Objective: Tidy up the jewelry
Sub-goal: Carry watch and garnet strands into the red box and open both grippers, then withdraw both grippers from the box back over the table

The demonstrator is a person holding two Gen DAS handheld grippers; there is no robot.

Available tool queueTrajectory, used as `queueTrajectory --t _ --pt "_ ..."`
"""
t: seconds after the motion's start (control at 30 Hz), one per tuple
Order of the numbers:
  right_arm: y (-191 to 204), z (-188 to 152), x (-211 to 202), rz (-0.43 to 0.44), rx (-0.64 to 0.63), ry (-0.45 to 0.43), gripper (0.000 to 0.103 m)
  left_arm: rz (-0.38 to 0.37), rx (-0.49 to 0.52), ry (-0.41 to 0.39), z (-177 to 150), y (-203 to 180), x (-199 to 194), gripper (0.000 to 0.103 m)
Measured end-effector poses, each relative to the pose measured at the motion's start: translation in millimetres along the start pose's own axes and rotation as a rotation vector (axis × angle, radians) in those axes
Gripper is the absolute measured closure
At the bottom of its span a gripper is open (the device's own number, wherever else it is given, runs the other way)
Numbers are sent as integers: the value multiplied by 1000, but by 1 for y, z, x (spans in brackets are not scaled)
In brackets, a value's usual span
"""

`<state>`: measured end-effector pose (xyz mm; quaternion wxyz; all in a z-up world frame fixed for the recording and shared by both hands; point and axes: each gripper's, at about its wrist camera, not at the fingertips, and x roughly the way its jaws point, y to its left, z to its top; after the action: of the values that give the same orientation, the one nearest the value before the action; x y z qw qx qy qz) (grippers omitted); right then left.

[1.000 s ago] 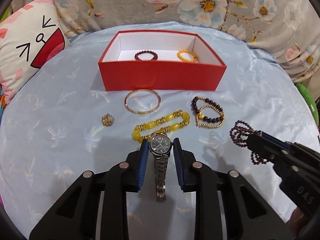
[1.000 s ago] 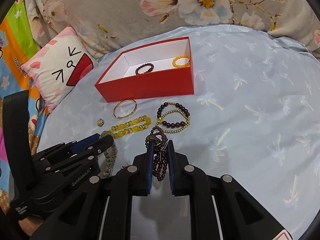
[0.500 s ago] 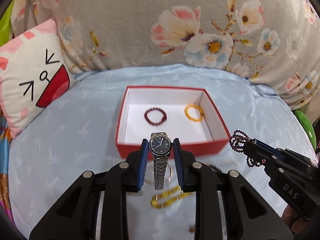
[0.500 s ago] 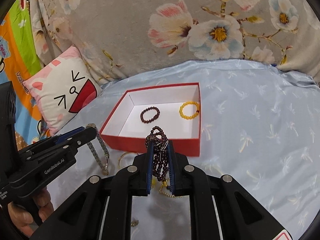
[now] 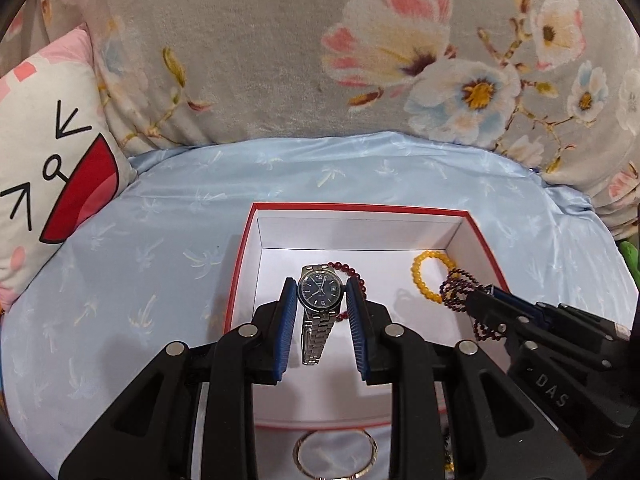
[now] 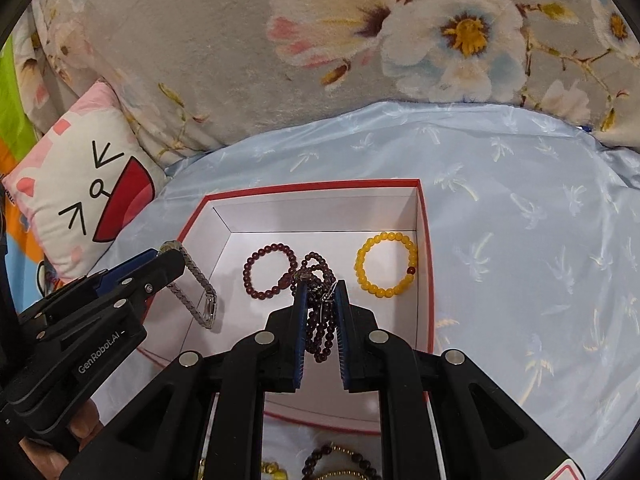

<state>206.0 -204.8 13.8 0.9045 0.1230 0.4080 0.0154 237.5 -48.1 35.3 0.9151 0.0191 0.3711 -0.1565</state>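
My left gripper (image 5: pixel 321 286) is shut on a silver watch (image 5: pixel 318 298) with a dark dial, and its band hangs down over the white floor of the red box (image 5: pixel 360 209). Beside it, my right gripper (image 6: pixel 320 292) is shut on a bunched dark red bead strand (image 6: pixel 318 320), also above the box (image 6: pixel 312 190). In the box lie a dark red bead bracelet (image 6: pixel 266 272) and a yellow bead bracelet (image 6: pixel 384 264). The right wrist view shows the left gripper (image 6: pixel 168 260) at the box's left wall, with the watch band (image 6: pixel 196 284) dangling inside.
A gold bangle (image 5: pixel 335 456) lies on the blue cloth just before the box's near wall. More beaded bracelets (image 6: pixel 340 464) lie at the bottom edge. A cartoon pillow (image 5: pixel 48 168) sits on the left and a floral blanket (image 5: pixel 280 60) rises behind.
Both grippers have moved forward from above the loose jewelry on the cloth to over the red box, carrying the watch and the bead strand. The box now looks much closer.
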Motion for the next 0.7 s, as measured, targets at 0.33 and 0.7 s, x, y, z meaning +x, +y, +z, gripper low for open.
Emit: queueTrajectory --t 0.33,0.7 --pt "-3 5 23 -37 1 6 74 -8 -39 -34 12 15 14 52" --pt "-8 -35 -43 -22 37 -35 69 26 -85 -71 -21 40 -43 49"
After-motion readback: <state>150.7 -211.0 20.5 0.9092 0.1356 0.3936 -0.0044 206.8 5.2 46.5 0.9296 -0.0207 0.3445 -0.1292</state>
